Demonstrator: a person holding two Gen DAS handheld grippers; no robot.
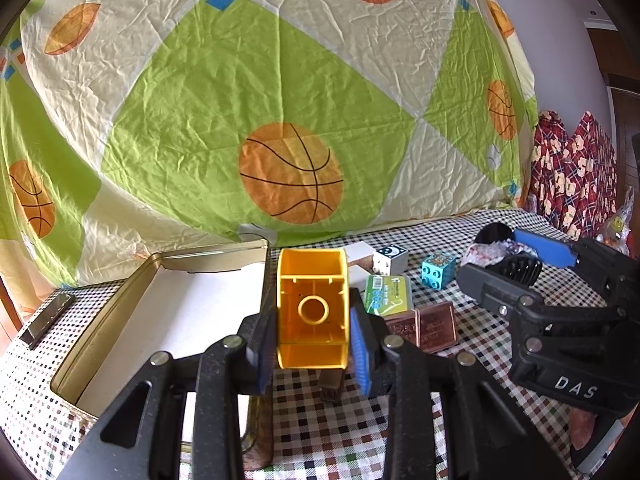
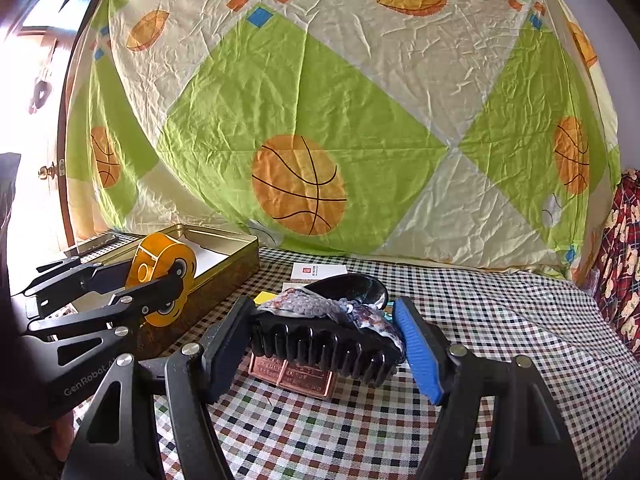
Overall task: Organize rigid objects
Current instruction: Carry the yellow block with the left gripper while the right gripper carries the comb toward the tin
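My left gripper (image 1: pixel 314 344) is shut on a hollow yellow toy block (image 1: pixel 312 312), its blue pads pressing both sides. The block hangs by the right wall of an open gold tin (image 1: pixel 100 340). In the right wrist view the yellow block (image 2: pixel 160 276) and left gripper (image 2: pixel 164 280) show in front of the tin (image 2: pixel 228 256). My right gripper (image 2: pixel 320 344) is shut on a black hair claw with sequins (image 2: pixel 320 340), held above copper bars (image 2: pixel 292 376). The left wrist view shows the right gripper (image 1: pixel 508 264) and hair claw (image 1: pixel 516 266) at the right.
On the checked tablecloth (image 1: pixel 320 420) lie a white face block (image 1: pixel 390 260), a cyan block (image 1: pixel 438 270), a green box (image 1: pixel 386 294) and copper bars (image 1: pixel 424 326). A metal bar (image 1: pixel 46 320) lies left of the tin. A basketball-print sheet (image 1: pixel 280 100) hangs behind.
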